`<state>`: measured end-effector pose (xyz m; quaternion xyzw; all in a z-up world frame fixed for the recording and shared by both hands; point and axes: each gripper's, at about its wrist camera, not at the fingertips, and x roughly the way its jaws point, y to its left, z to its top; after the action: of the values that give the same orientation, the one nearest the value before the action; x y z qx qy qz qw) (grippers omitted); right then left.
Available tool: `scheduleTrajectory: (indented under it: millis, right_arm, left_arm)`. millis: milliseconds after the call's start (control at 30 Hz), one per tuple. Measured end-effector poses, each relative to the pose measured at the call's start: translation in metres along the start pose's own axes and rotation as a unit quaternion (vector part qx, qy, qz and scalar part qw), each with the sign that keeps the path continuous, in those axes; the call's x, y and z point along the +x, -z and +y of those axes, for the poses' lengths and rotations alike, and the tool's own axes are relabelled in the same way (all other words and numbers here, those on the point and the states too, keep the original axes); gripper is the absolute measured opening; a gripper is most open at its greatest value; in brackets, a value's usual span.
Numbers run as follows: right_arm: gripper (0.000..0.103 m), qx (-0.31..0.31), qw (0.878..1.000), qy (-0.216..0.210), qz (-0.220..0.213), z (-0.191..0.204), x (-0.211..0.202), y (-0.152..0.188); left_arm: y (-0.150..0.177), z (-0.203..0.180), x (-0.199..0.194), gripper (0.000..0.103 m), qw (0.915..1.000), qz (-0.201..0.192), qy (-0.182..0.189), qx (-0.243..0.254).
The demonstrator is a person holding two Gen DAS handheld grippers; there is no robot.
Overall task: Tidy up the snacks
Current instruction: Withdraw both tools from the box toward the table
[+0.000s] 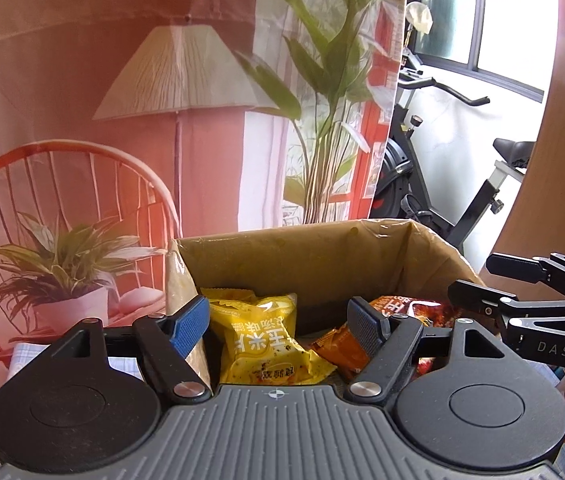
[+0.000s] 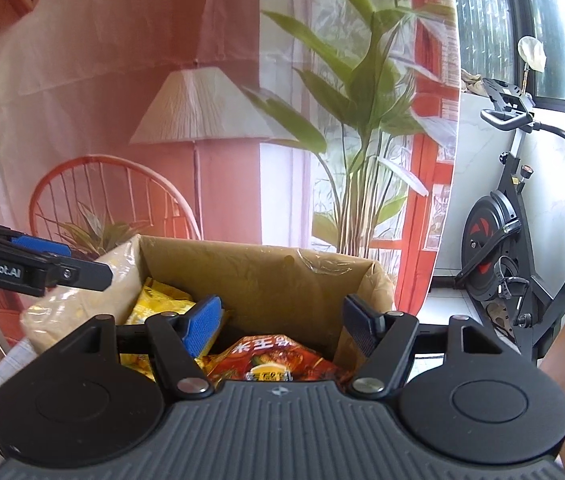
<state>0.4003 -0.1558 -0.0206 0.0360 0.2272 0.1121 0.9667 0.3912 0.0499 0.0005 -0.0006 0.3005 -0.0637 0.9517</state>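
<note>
Your left gripper (image 1: 280, 322) hangs over the near edge of the cardboard box (image 1: 306, 254), its blue-padded fingers (image 1: 188, 326) spread wide and pinching nothing. Working left to right inside the box: a clear bag of pale crumbly stuff (image 1: 180, 280) leans against the left wall, touching your left finger. Next sits the yellow snack packet (image 1: 260, 338), lying between your fingers but not touched by either. Just right of it a small orange sachet (image 1: 340, 346) rests against the inner side of your right finger. Furthest right, a red snack packet (image 1: 422, 308) lies by the right wall.

Your right gripper (image 2: 282, 320) hovers over the same box (image 2: 250, 276), jaws likewise spread and gripping nothing. From this view the pale bag (image 2: 82, 304) bulges over the left wall, yellow packets (image 2: 158, 300) lie behind your left finger, and the red packet (image 2: 274, 360) sits directly below, between the fingers.
</note>
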Motion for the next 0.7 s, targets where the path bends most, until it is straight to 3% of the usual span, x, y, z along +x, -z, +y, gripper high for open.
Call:
scheduleTrajectory:
  millis: [367,700]
  right_arm:
    - [0.071,0.027,0.999,-0.029,-0.022,0.016,-0.064,0.026]
    - [0.071,0.032,0.999,-0.043,-0.001,0.038,-0.093,0.083]
  left_arm:
    - [0.034,-0.002,-0.059,0.078,0.9997,-0.004,0.021,0.012]
    - [0.095,0.002,-0.080,0.078,0.9997,-0.001,0.023,-0.002]
